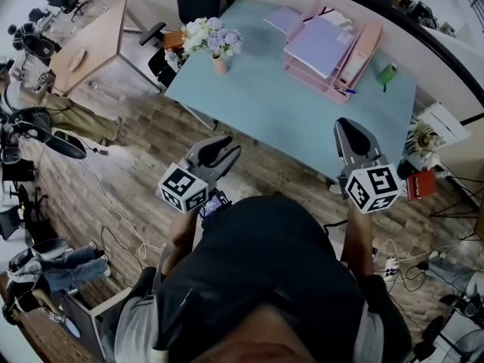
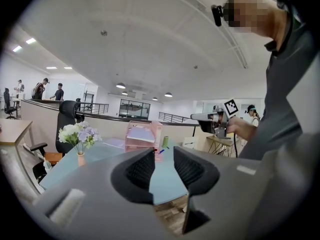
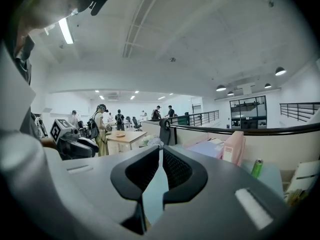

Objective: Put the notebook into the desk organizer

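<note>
STEP: approach phase, nothing picked up yet. The light-blue rectangular worktop (image 1: 287,104) lies ahead. Both tools are held in the air short of its near edge, well apart from the task items.
NEXT MOVE: judged: carry one tool across the worktop to the notebook, open the jaws wide enough for a thin edge, then pinch and lift. After that, find a free tier or slot in the organizer. The top tier already looks full w/ lilac sheets, so a lower tier is prob. needed.
ORGANIZER: pink tiered plastic desk organizer (image 1: 365,45), at the far right of the worktop, set at an angle.
NOTEBOOK POS.: lilac thin rectangular notebook (image 1: 281,19), lying flat on the worktop's far side, just beside the organizer's left end. Whether they touch: cannot tell.
NOTEBOOK LOOK: closed, w/ a plain pale cover and a low profile. Judged hard to grip from above; a side approach at an edge is likely better.
VASE: small pink vase w/ white and lilac flowers (image 1: 215,45), at the far left corner, clear of the direct route.
L TOOL (image 1: 225,148): jaws narrowly parted, nothing btwn them.
R TOOL (image 1: 352,131): clenched, tips nearly meeting, empty.
</note>
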`<state>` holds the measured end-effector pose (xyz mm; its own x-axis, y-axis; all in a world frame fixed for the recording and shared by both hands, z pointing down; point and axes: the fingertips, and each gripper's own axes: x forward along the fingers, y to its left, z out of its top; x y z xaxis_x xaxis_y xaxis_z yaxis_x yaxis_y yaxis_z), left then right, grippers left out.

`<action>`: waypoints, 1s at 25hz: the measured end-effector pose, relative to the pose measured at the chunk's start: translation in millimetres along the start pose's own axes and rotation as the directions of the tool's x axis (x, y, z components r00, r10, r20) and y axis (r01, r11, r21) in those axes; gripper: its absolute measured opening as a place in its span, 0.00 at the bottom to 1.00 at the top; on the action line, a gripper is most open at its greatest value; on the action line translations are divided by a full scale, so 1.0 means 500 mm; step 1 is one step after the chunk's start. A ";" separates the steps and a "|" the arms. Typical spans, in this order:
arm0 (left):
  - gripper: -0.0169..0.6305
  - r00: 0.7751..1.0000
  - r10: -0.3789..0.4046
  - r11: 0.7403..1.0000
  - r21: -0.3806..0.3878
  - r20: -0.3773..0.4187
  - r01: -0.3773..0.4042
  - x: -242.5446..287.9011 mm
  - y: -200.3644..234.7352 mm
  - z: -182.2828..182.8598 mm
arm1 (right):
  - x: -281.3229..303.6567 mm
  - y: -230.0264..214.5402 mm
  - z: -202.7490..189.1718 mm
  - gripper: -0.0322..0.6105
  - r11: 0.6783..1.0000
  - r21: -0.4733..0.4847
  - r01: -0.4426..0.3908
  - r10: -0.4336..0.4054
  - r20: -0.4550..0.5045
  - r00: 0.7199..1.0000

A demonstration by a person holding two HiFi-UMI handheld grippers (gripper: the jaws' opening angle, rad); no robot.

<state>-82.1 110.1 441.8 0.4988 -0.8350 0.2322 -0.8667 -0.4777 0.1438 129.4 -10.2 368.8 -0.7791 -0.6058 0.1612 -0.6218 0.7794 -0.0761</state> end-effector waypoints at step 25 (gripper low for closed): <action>0.30 0.965 -0.256 0.965 0.040 -0.054 0.259 0.215 0.037 0.047 | -0.031 -0.137 -0.022 0.06 0.966 0.070 0.247 -0.246 -0.017 0.969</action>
<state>-44.7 5.4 447.0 0.7039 -0.6688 0.2392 -0.7079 -0.6879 0.1600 184.7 -52.5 382.6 -0.6003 -0.7764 0.1922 -0.7990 0.5925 -0.1021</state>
